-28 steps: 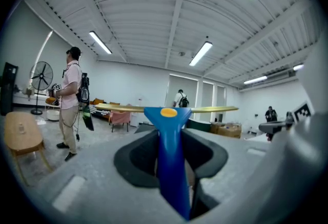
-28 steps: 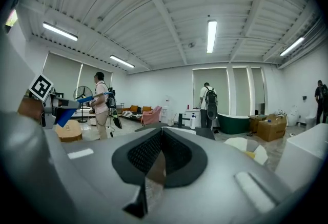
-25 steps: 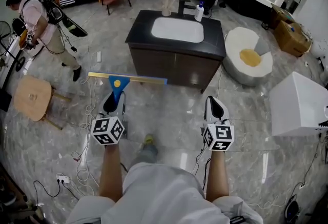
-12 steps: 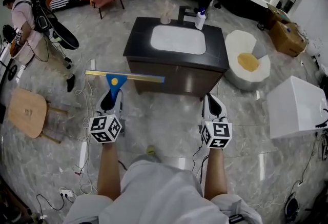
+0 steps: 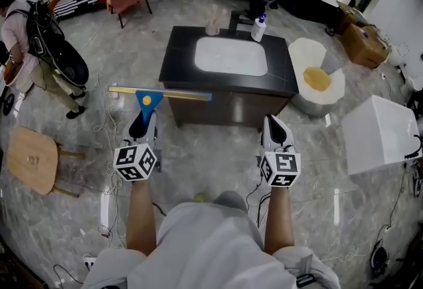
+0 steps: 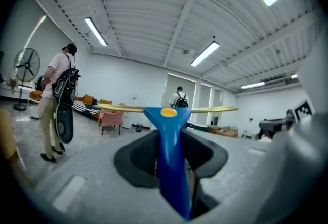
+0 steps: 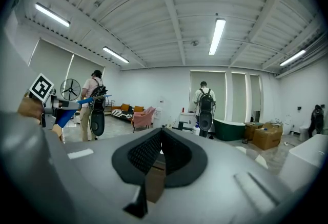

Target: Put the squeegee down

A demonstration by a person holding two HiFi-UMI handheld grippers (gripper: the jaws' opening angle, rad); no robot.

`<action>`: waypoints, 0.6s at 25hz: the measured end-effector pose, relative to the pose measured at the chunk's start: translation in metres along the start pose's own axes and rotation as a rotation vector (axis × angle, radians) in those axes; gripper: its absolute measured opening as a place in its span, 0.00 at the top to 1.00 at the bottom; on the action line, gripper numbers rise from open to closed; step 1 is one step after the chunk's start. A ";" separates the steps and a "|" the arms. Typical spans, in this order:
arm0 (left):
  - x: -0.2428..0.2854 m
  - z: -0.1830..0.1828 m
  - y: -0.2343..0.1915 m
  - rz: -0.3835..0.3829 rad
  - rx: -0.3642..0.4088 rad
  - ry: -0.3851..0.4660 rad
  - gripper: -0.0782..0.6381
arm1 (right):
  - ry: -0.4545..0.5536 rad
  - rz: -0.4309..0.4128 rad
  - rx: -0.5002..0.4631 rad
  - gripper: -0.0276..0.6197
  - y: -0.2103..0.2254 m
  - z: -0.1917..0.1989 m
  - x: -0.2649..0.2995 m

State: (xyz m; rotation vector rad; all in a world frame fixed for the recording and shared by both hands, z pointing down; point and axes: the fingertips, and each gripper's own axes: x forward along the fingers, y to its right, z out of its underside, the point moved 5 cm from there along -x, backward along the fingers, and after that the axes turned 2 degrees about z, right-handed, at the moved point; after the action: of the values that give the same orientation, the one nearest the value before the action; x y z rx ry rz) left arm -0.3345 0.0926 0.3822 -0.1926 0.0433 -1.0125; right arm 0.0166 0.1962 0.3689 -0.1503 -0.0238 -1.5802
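Note:
The squeegee [image 5: 160, 93] has a blue handle and a long yellow blade that lies crosswise. My left gripper [image 5: 143, 123] is shut on the blue handle and holds it level above the floor. In the left gripper view the squeegee [image 6: 166, 136] stands between the dark pads of the left gripper [image 6: 169, 133], blade out ahead. The blade's right end reaches over the front left corner of the black sink counter [image 5: 178, 49]. My right gripper [image 5: 274, 125] is shut and holds nothing. In the right gripper view the right gripper [image 7: 162, 133] has its pads together, and the squeegee [image 7: 77, 102] shows far left.
A white basin [image 5: 231, 56] is set in the dark cabinet, with a bottle [image 5: 258, 28] at its back edge. A round white seat [image 5: 317, 76] and a white box [image 5: 380, 132] stand to the right. A wooden stool [image 5: 30, 159], floor cables [image 5: 109, 129] and a person [image 5: 26, 49] are on the left.
The sink cabinet has come closer to both grippers as I walk toward it. The squeegee stays in the left gripper. The person on the left has drifted further left.

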 end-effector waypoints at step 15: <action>0.064 0.006 -0.027 0.002 0.000 -0.003 0.71 | 0.008 -0.004 -0.004 0.95 0.005 0.008 0.069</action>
State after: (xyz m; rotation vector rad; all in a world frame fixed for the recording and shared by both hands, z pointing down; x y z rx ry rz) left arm -0.3226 0.0255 0.3964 -0.1940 0.0401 -1.0099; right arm 0.0212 0.1284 0.3837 -0.1472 -0.0152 -1.5849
